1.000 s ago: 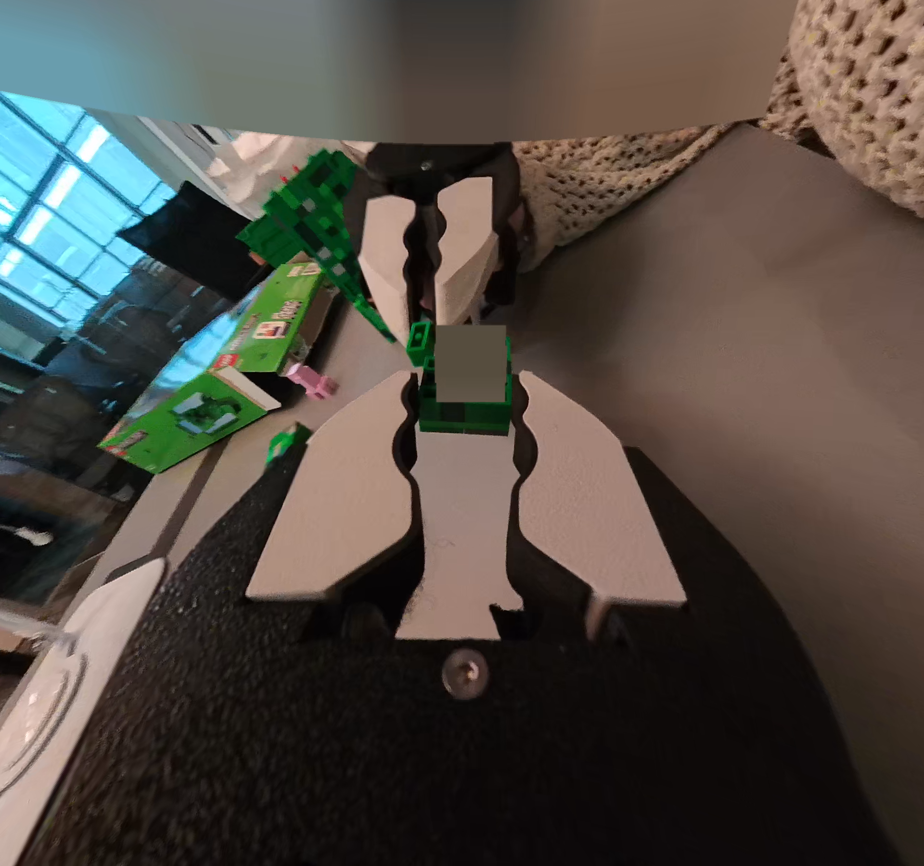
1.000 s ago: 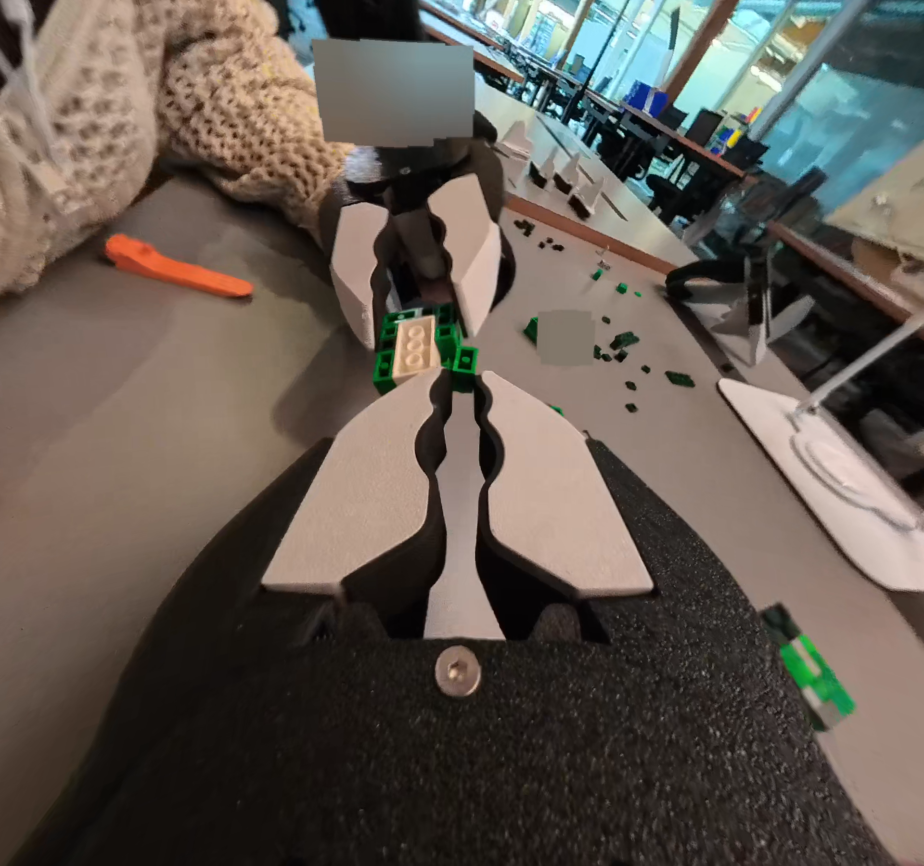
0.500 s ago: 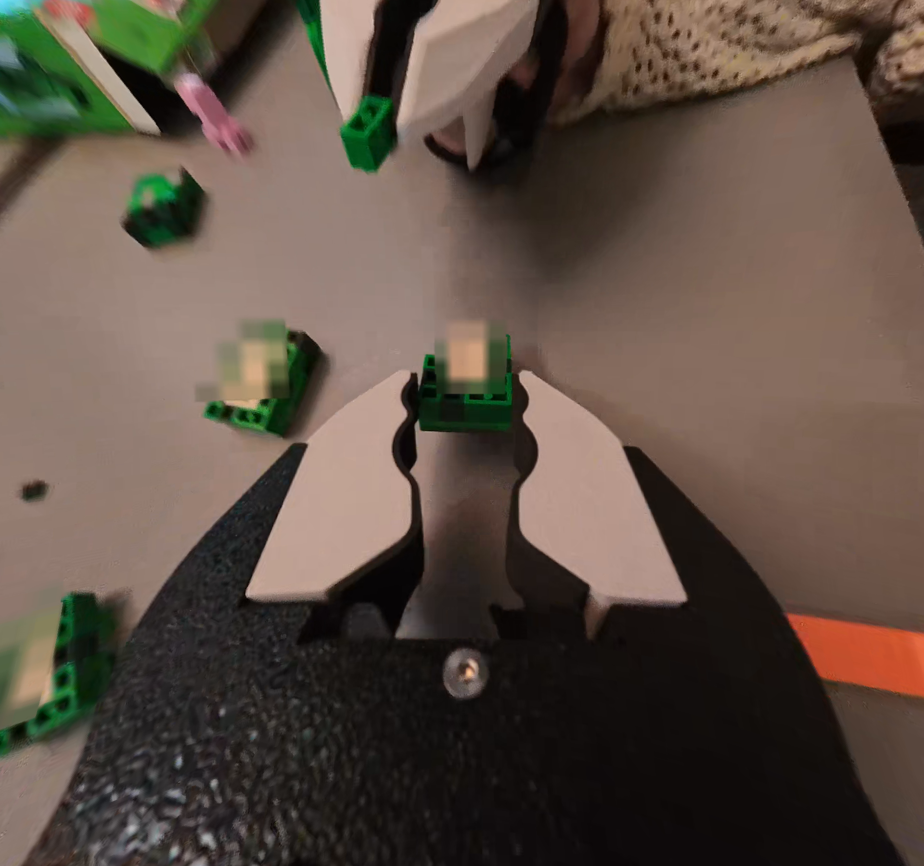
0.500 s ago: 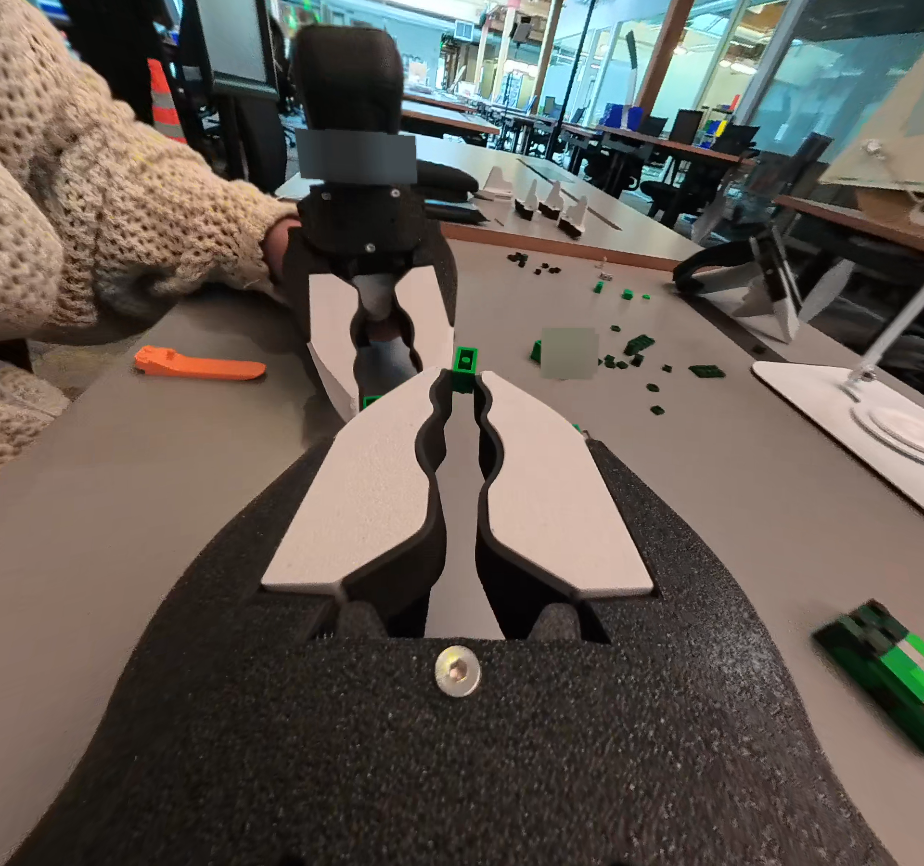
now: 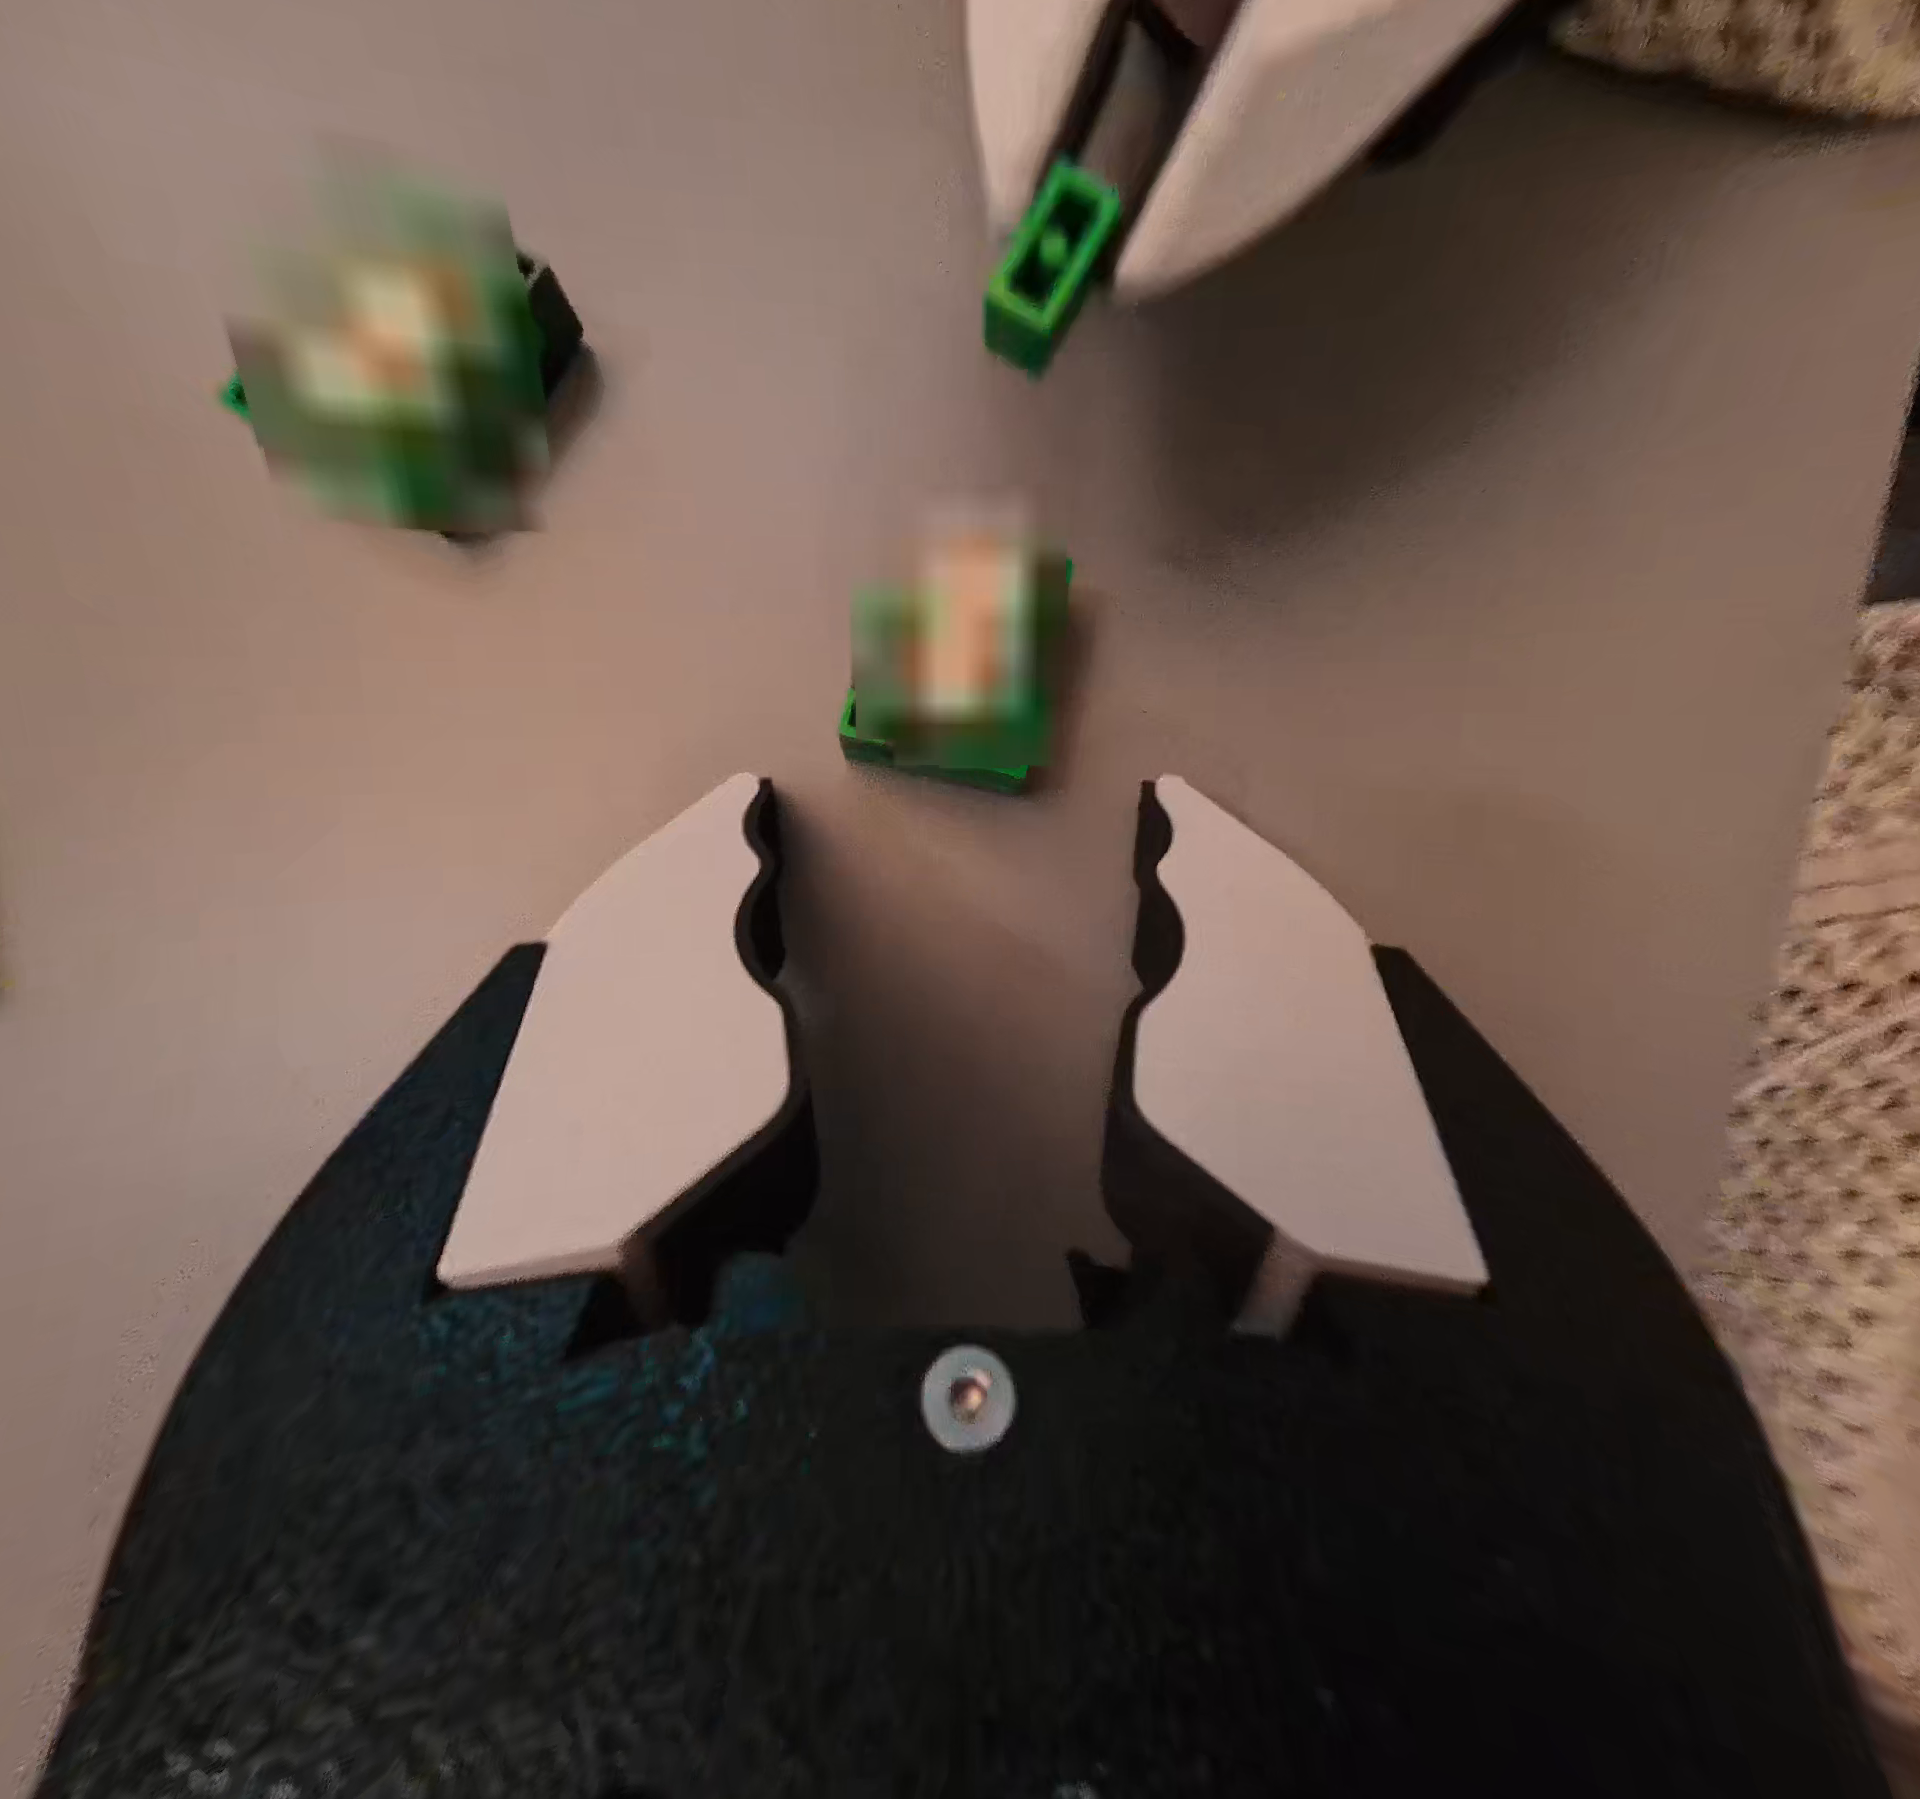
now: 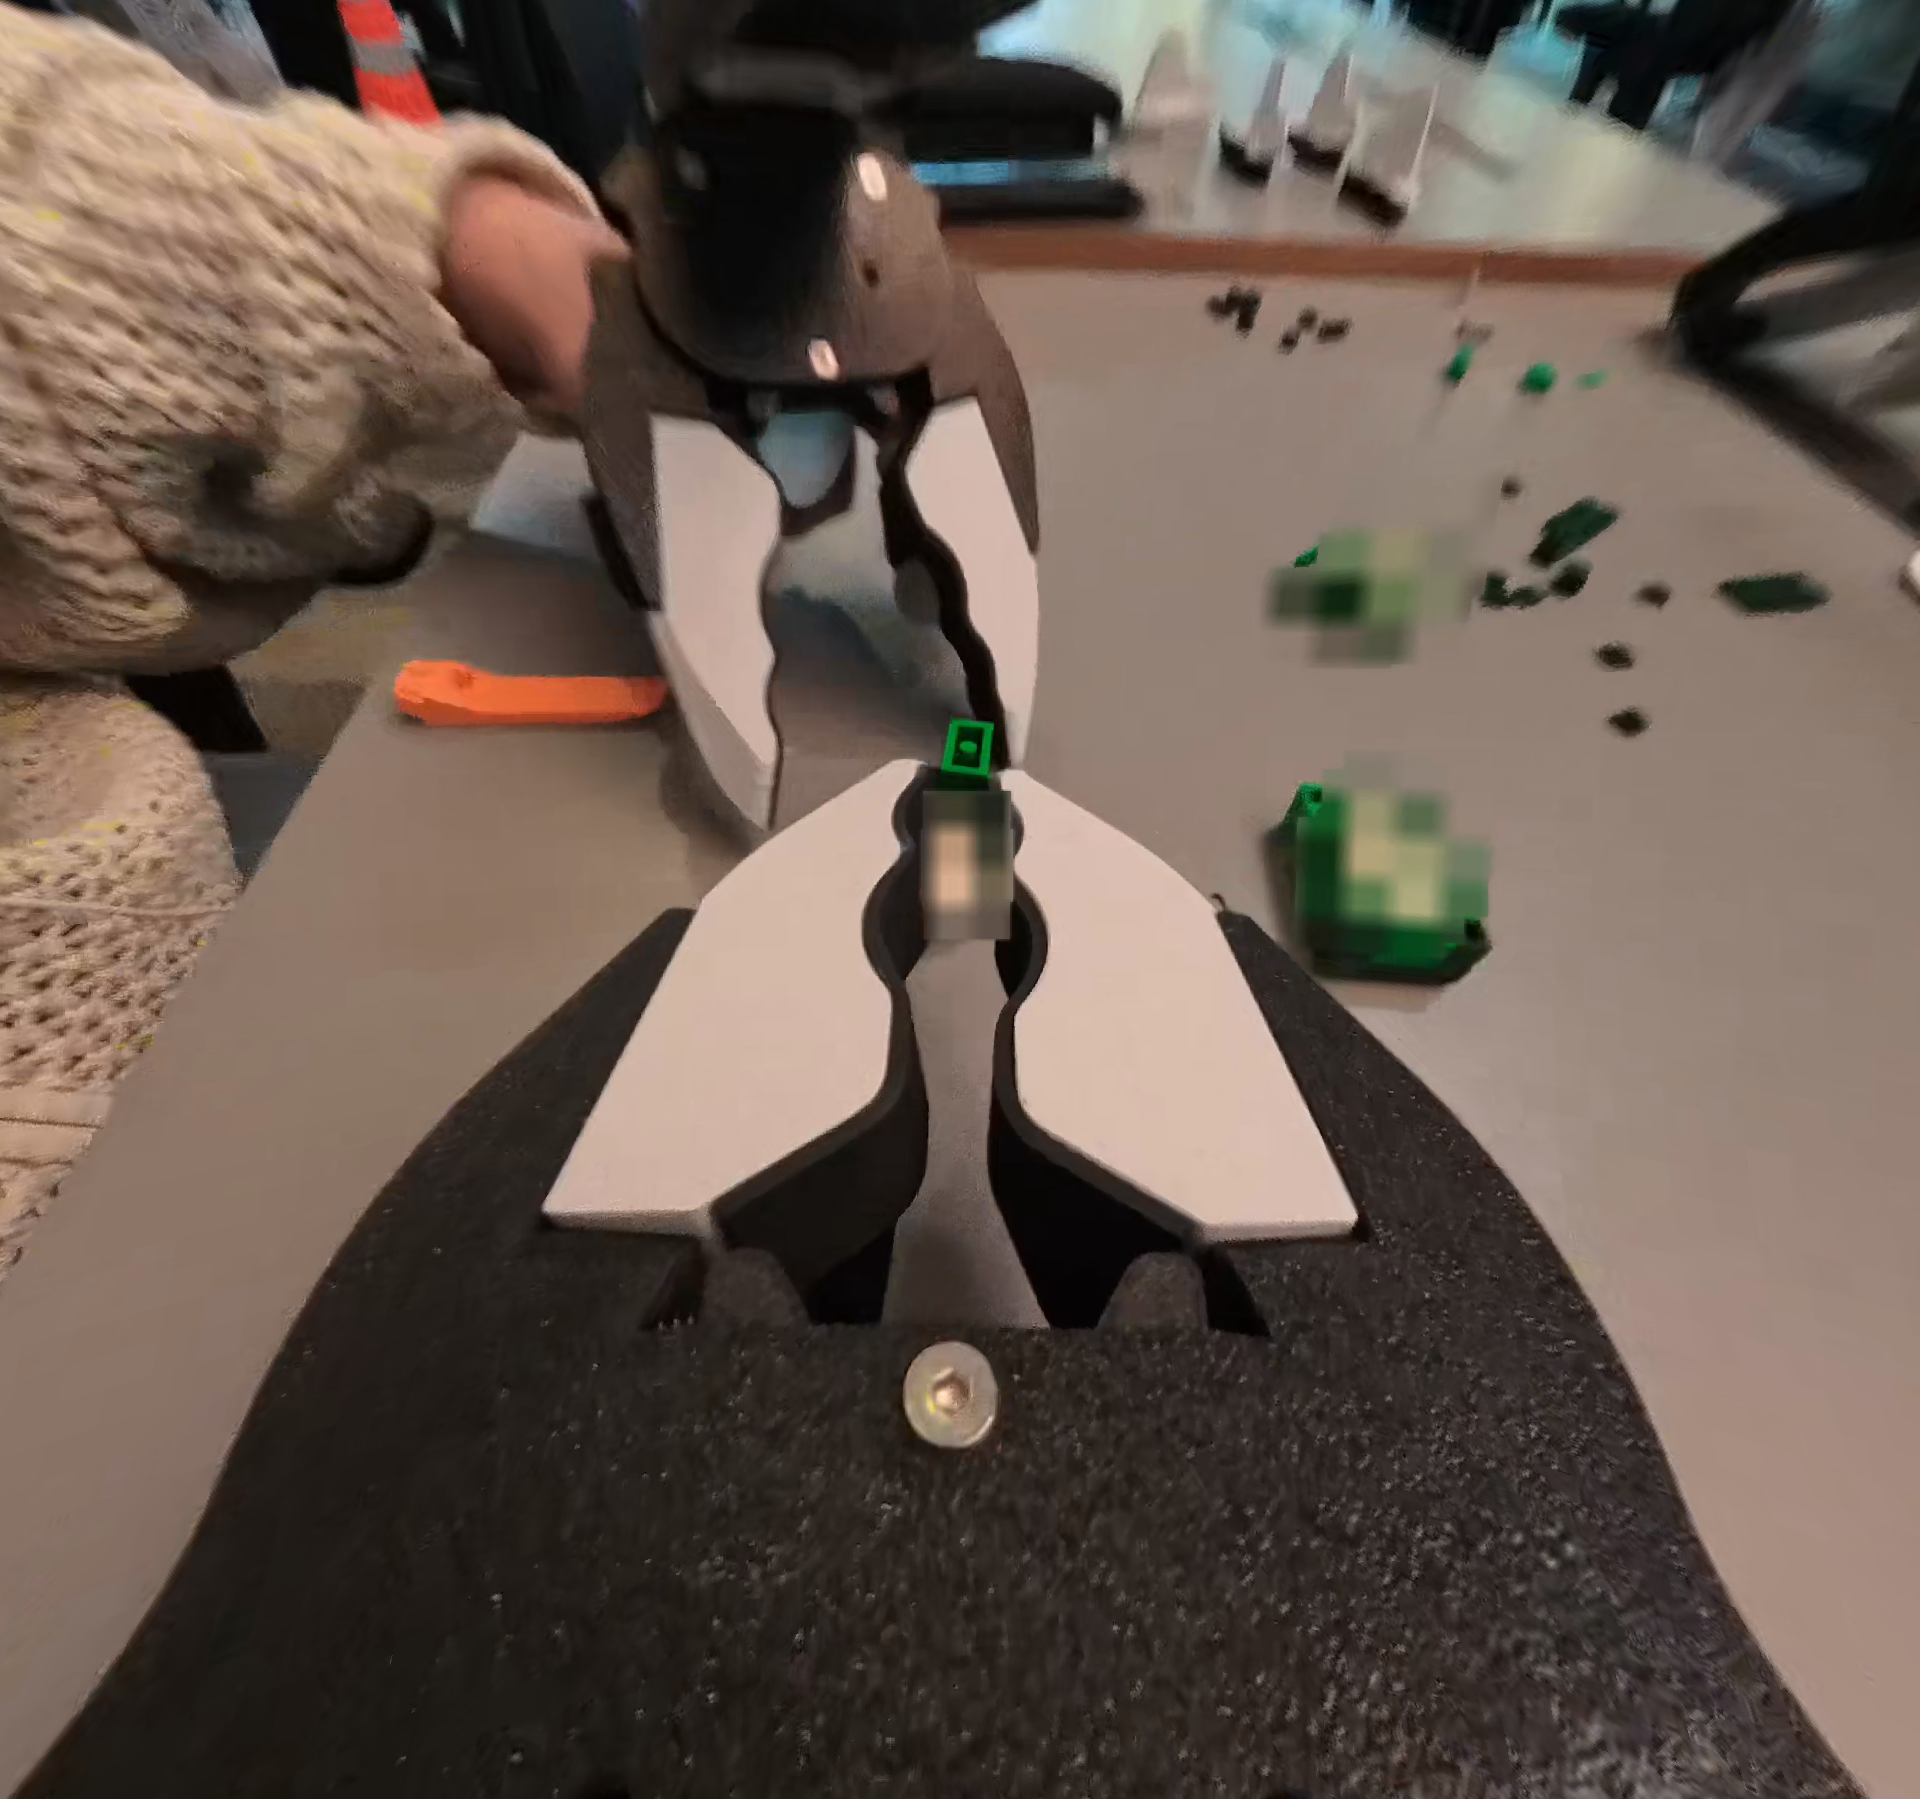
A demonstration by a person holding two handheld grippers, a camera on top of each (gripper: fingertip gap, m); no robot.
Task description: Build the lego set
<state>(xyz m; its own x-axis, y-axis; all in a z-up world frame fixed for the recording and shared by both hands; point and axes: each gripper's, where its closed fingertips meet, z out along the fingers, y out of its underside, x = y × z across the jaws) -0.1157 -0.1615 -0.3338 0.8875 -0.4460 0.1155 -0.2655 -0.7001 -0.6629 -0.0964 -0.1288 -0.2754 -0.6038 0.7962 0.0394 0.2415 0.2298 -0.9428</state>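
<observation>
Left gripper [image 5: 954,793] hung over the grey table [image 5: 312,814] with its jaws spread wide and nothing between them. Just beyond its tips sat a small green sub-assembly [image 5: 951,669] on the table, free of both tools; a second green cluster [image 5: 400,347] lay well off to the left. Right gripper [image 6: 961,773] was pinched on a small bright green brick [image 5: 1049,279], held at the fingertips above the table. An orange brick separator [image 6: 530,695] lay by the knit sleeve [image 6: 187,378].
</observation>
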